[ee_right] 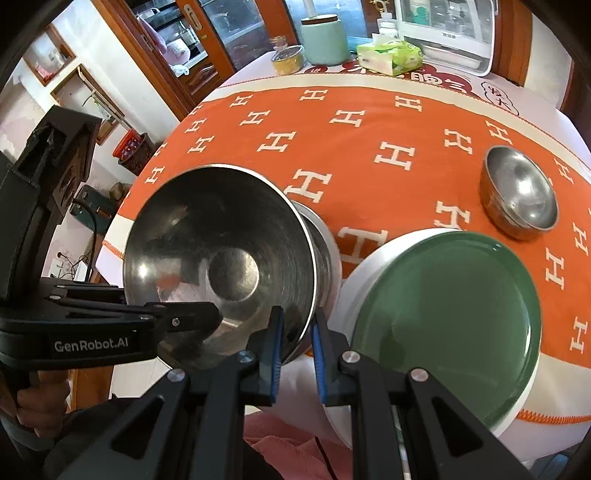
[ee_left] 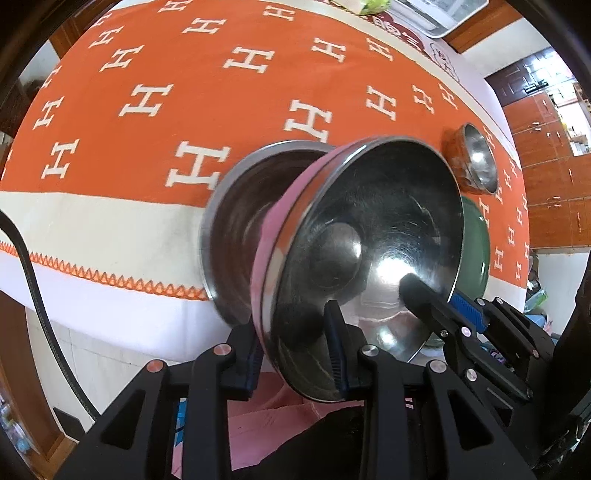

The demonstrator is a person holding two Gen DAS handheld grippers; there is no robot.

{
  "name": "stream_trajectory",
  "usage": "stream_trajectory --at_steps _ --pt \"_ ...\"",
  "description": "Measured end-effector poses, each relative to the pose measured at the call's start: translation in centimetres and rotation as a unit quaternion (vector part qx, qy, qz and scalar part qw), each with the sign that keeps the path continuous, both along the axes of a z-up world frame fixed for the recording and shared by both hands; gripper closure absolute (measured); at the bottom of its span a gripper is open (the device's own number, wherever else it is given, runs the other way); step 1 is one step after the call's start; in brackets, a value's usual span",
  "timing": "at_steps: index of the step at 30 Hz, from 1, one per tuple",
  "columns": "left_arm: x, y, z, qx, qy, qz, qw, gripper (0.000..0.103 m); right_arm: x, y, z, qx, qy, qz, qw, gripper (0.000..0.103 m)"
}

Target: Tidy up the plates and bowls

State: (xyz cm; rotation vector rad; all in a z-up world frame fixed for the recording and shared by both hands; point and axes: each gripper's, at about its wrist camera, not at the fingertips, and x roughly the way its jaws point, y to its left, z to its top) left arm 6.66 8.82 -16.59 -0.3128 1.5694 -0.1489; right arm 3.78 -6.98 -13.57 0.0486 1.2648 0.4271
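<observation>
Both grippers grip the rim of one pink-sided steel bowl (ee_left: 369, 229), held tilted just above a second steel bowl (ee_left: 236, 229) on the table's near edge. My left gripper (ee_left: 295, 354) pinches the near rim. My right gripper (ee_right: 297, 350) pinches the same bowl (ee_right: 221, 258) on its right rim and shows in the left wrist view (ee_left: 421, 291). The lower bowl (ee_right: 325, 243) peeks out behind. A green plate (ee_right: 447, 325) lies on a white plate (ee_right: 354, 273) to the right. A small steel bowl (ee_right: 521, 192) stands beyond it.
An orange tablecloth (ee_right: 332, 147) with white H marks covers the table. At the far edge stand a tissue pack (ee_right: 391, 55), a green canister (ee_right: 325, 37), a tin (ee_right: 288, 59) and a white appliance (ee_right: 447, 33). Pink cloth (ee_right: 280, 439) lies below the table's edge.
</observation>
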Motion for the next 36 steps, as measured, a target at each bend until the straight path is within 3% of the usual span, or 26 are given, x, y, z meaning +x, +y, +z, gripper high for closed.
stream_trajectory --at_steps 14,22,29,36 --pt "0.6 1.1 0.1 0.012 -0.006 0.007 0.9999 0.068 0.6 0.8 -0.2 -0.02 0.002 0.006 1.0 0.087" --pt "0.8 1.5 0.7 0.019 -0.02 0.011 0.9996 0.057 0.6 0.7 0.0 -0.017 -0.005 0.01 1.0 0.08" --pt "0.9 1.4 2.6 0.028 -0.069 0.008 0.9972 0.056 0.5 0.7 0.5 -0.013 -0.019 0.014 1.0 0.08" --pt "1.2 0.1 5.0 0.013 -0.131 -0.004 0.9912 0.056 -0.2 -0.3 2.4 -0.006 -0.069 0.007 0.998 0.08"
